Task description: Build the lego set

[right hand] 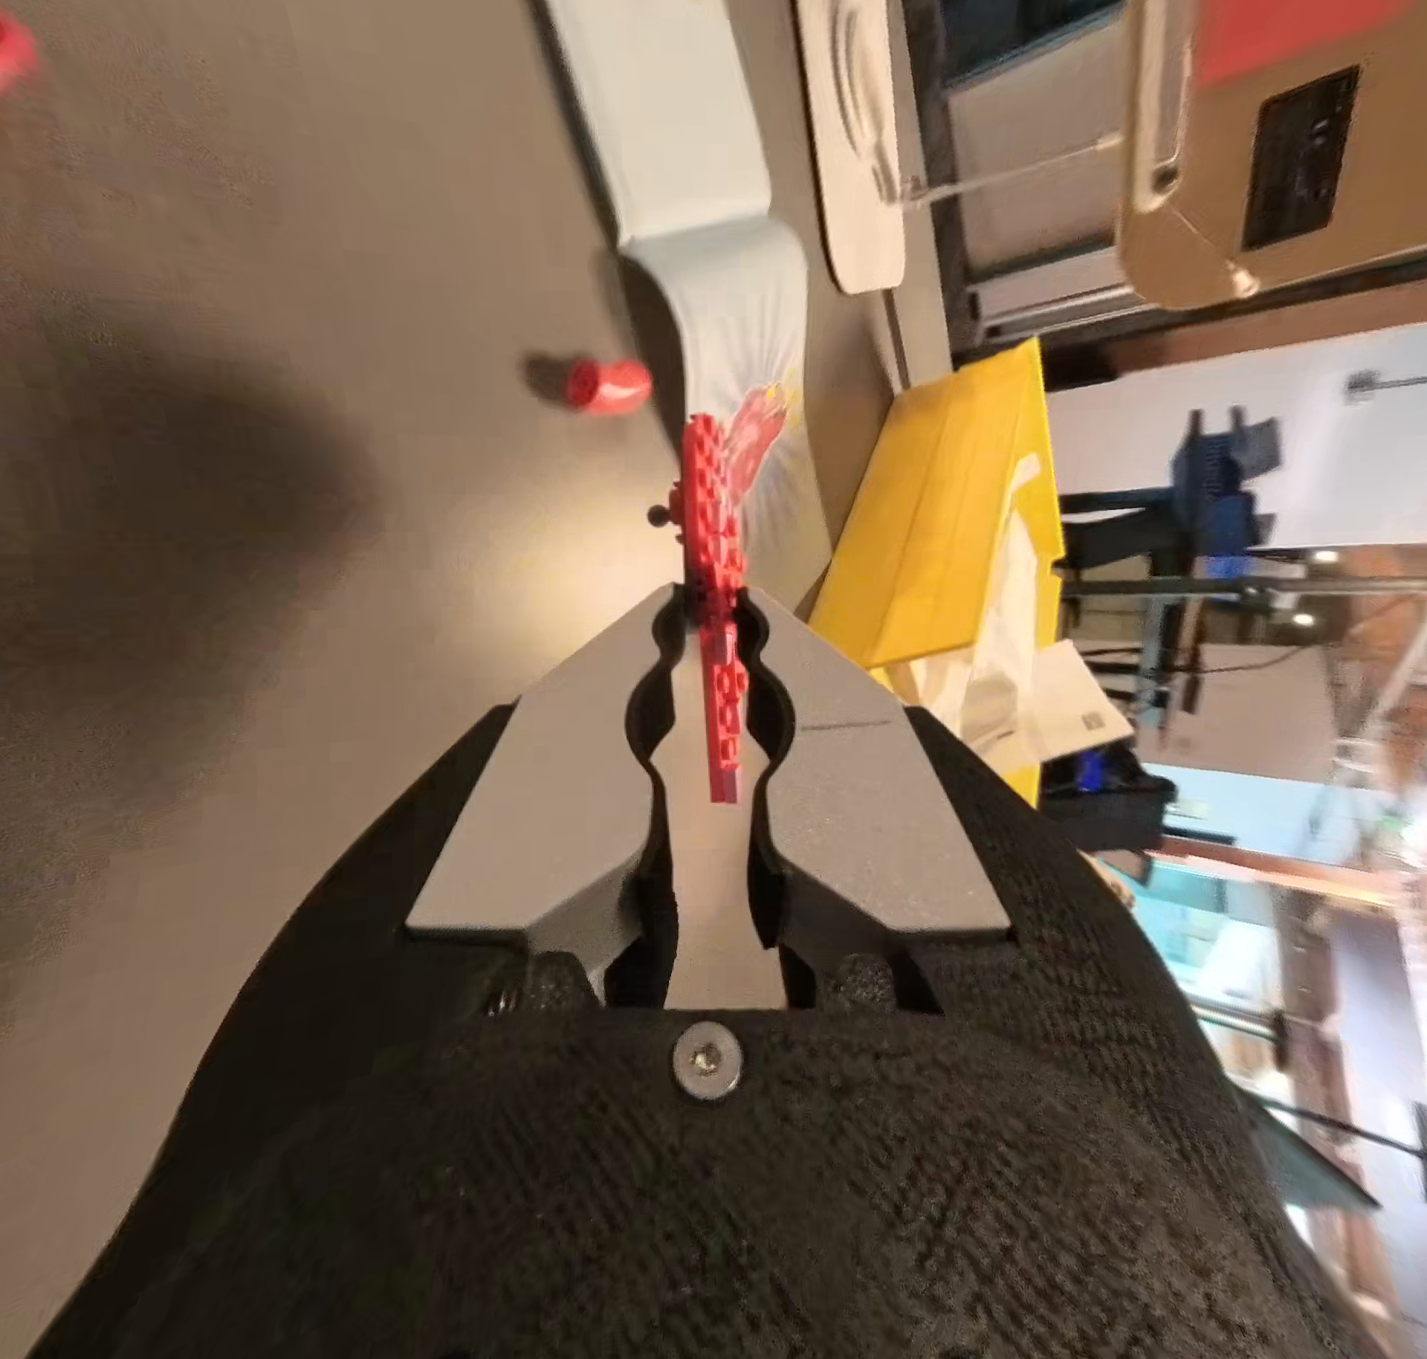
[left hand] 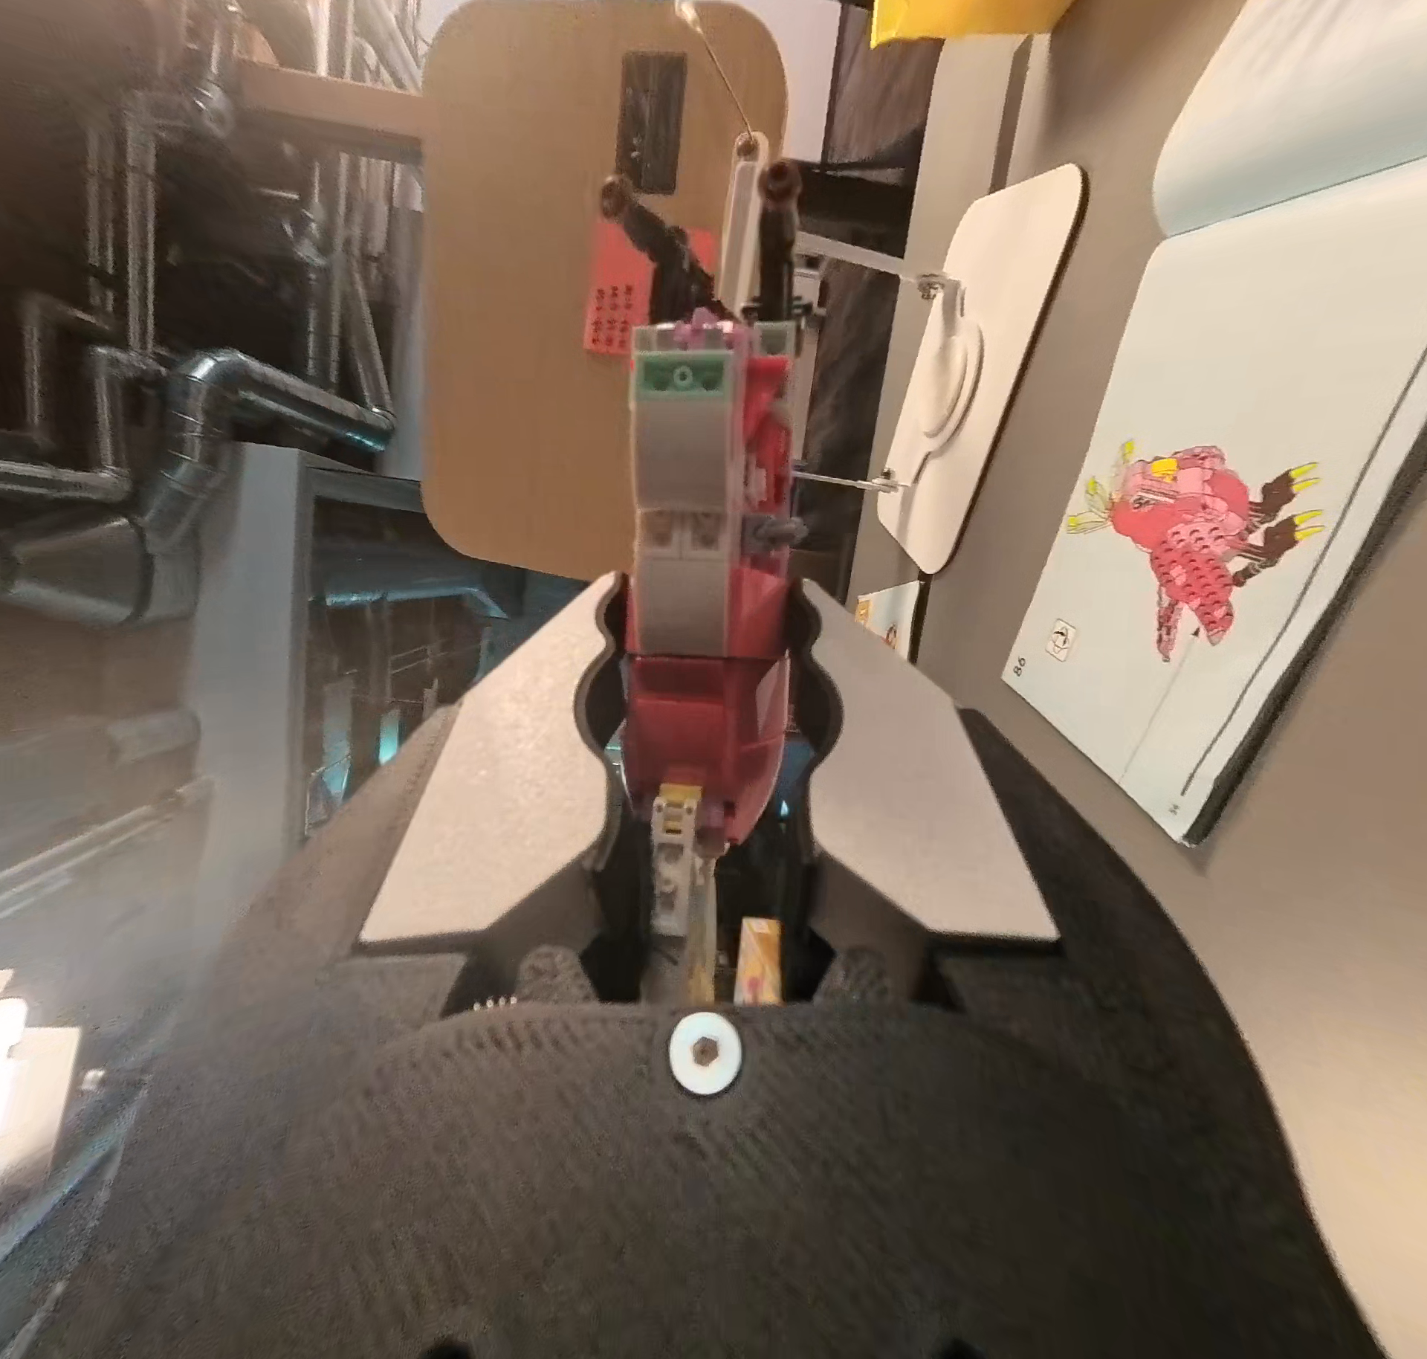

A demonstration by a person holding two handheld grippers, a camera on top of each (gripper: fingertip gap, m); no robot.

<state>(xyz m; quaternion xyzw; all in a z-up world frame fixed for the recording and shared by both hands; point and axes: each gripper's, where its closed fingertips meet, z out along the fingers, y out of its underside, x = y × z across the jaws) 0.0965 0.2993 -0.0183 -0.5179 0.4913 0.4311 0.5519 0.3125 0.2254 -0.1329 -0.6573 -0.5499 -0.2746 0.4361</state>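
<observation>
My left gripper (left hand: 706,603) is shut on a brick-built model (left hand: 710,519) with a dark red body, grey curved panels, a green piece and dark brown legs at its far end. Both pads press its sides and it is held up off the table. My right gripper (right hand: 710,596) is shut on a flat red studded plate assembly (right hand: 714,549), held edge-on, with a small black ball joint on its left side. The plate sticks out past the fingertips above the grey table (right hand: 309,318).
An open instruction booklet (left hand: 1204,549) lies on the table, also in the right wrist view (right hand: 695,163). A loose red piece (right hand: 610,387) lies beside it. A white board (left hand: 996,364), a tan board (left hand: 533,279) and a yellow bag (right hand: 950,503) stand near. Some 25 cm of space lies between my two pairs of fingers.
</observation>
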